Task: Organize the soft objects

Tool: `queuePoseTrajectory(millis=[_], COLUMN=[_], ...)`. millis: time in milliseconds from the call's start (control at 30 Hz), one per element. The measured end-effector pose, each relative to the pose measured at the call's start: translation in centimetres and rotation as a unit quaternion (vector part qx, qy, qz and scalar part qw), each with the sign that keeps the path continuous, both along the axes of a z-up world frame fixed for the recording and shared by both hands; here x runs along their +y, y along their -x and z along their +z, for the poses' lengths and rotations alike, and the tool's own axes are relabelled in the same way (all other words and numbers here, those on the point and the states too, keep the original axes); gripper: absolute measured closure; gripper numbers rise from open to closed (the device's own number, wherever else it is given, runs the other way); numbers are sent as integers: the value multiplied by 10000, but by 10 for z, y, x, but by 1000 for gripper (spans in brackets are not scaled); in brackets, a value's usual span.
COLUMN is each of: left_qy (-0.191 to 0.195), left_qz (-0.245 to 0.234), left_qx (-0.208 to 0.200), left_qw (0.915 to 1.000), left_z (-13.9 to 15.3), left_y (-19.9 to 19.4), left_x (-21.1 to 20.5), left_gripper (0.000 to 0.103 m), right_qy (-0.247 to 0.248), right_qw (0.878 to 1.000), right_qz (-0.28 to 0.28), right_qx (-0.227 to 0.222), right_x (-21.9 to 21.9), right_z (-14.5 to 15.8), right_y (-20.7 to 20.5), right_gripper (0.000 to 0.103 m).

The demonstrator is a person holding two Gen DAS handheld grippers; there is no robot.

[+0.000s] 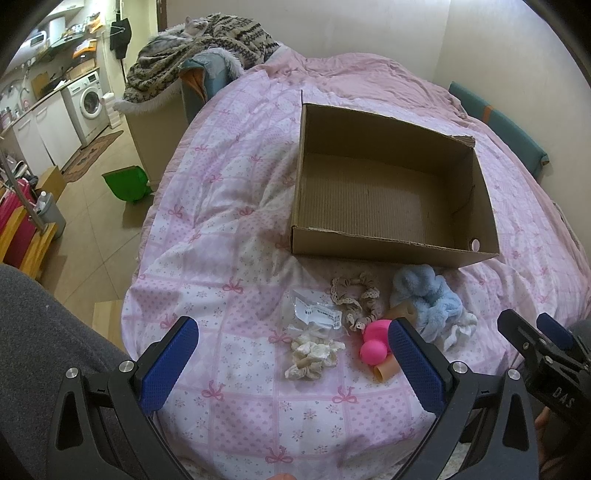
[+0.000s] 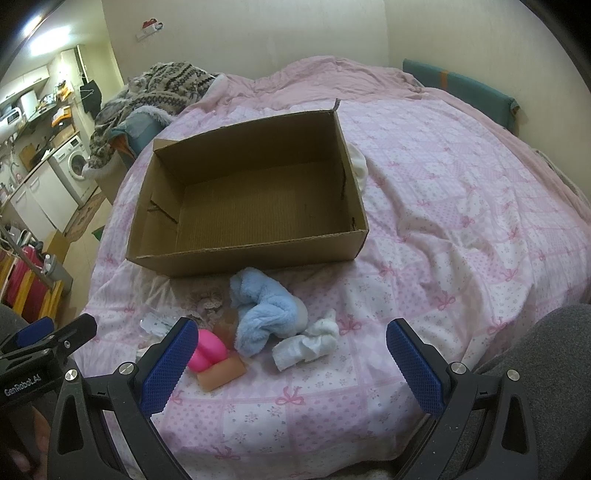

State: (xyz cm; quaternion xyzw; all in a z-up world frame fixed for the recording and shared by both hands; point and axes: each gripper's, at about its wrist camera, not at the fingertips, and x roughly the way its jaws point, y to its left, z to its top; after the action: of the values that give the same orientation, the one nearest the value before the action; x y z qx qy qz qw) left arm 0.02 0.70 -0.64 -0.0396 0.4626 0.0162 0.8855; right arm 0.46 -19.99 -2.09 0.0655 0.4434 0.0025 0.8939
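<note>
1. A small home, a one-room flat: a bed (image 1: 229, 206) under a pink patterned duvet fills most of both views.
2. A kitchen strip runs along the left wall, with a washing machine (image 1: 88, 99) set under the surface (image 1: 48, 96) and white cabinets (image 1: 33, 136) beside it.
3. A cat (image 1: 192, 27) sleeps on a knitted blanket (image 1: 207, 48).
4. A doormat (image 1: 92, 155) lies on the tiled floor (image 1: 107, 218).

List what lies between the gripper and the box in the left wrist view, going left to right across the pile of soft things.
Clear plastic packet and cream scrunchie → beige lace scrunchie → pink toy → blue fluffy cloth → white cloth. The cardboard box sits behind them all.
</note>
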Motion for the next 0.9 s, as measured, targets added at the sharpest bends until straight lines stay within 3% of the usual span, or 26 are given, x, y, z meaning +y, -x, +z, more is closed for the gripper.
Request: queuePoseTrajectory(millis=[900], left_qy=[10], left_qz=[-6], left_qx=[23], left_qw=[10000], left_z=[0], left_y=[1], left_x=[1], left_gripper=[0], right_qy=[5], right_qw=[10000], right_qz=[9], right_qx=[55], right_x=[-1], right_z=[-1], right_y=[-2], right_gripper=[0])
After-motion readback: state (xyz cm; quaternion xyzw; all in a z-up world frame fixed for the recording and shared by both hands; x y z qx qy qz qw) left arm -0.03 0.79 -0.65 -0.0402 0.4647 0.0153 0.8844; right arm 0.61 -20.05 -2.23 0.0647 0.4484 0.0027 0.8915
